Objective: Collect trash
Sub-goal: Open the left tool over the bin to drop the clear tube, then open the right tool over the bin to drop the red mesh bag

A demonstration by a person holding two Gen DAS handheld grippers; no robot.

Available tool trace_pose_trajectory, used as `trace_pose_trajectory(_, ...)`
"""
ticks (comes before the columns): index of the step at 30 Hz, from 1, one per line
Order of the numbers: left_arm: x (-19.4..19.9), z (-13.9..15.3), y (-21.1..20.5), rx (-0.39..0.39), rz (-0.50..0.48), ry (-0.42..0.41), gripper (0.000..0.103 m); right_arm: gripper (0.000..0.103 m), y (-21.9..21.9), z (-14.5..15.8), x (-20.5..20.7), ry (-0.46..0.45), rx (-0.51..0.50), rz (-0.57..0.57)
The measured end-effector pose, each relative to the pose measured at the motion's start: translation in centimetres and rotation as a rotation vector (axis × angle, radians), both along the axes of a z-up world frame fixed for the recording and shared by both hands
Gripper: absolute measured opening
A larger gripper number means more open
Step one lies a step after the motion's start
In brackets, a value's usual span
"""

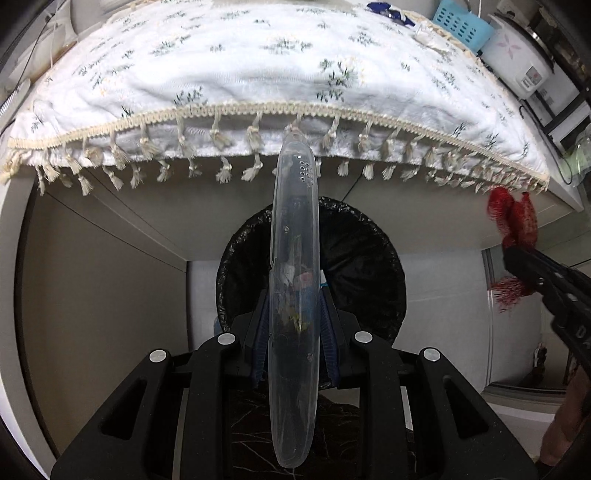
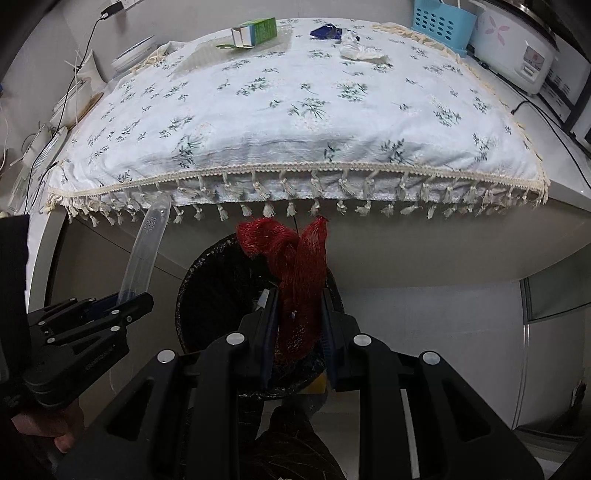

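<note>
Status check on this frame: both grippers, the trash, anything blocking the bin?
Left gripper shut on clear plastic container. Right gripper shut on red mesh bag. Both above black-lined trash bin. Nothing blocking.

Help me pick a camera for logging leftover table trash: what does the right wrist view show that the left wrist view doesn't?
Only the right wrist view shows the green-and-white cardboard carton lying on the table. Only the left wrist view shows the clear plastic clamshell lid edge-on in the left tool. Both show the black-lined trash bin, red mesh net bag in the right tool, and floral tasselled tablecloth.
</note>
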State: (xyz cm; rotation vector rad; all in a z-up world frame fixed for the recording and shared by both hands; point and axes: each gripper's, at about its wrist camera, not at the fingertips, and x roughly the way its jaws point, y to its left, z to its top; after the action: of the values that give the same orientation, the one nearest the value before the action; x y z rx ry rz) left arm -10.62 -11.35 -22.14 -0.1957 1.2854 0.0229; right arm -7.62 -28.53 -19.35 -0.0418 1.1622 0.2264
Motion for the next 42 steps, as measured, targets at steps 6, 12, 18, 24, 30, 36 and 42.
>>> trace_pose_trajectory(6, 0.3, -2.2, -1.2, -0.003, -0.006, 0.031, 0.025, 0.020, -1.0, -1.2, -0.1, 0.028, -0.005, -0.022)
trace_pose_trajectory(12, 0.6, -4.2, -3.0, 0.010, -0.053, 0.067, 0.025, 0.020, -2.2, -2.2, -0.6, 0.054, -0.009, -0.046)
trace_pose_trajectory(18, 1.1, -5.4, -4.4, 0.010, -0.096, 0.074, 0.025, 0.020, -3.3, -2.6, -1.0, 0.069, -0.018, -0.070)
trace_pose_trajectory(24, 1.5, -4.8, -5.1, 0.009, -0.122, 0.041, 0.038, 0.021, -3.7, -2.9, -1.0, 0.080, -0.029, -0.079)
trace_pose_trajectory(30, 1.3, -3.5, -3.4, 0.009, -0.079, 0.017, 0.069, 0.021, -2.5, -3.3, -0.3, 0.087, -0.027, -0.056)
trace_pose_trajectory(36, 0.9, -1.9, -1.7, 0.022, -0.031, -0.028, 0.088, 0.021, -0.2, -3.7, 0.4, 0.090, -0.023, -0.013)
trace_pose_trajectory(42, 0.4, -0.2, 0.0, 0.027, -0.010, -0.087, 0.096, 0.022, 1.8, -4.2, 1.0, 0.089, -0.024, 0.023)
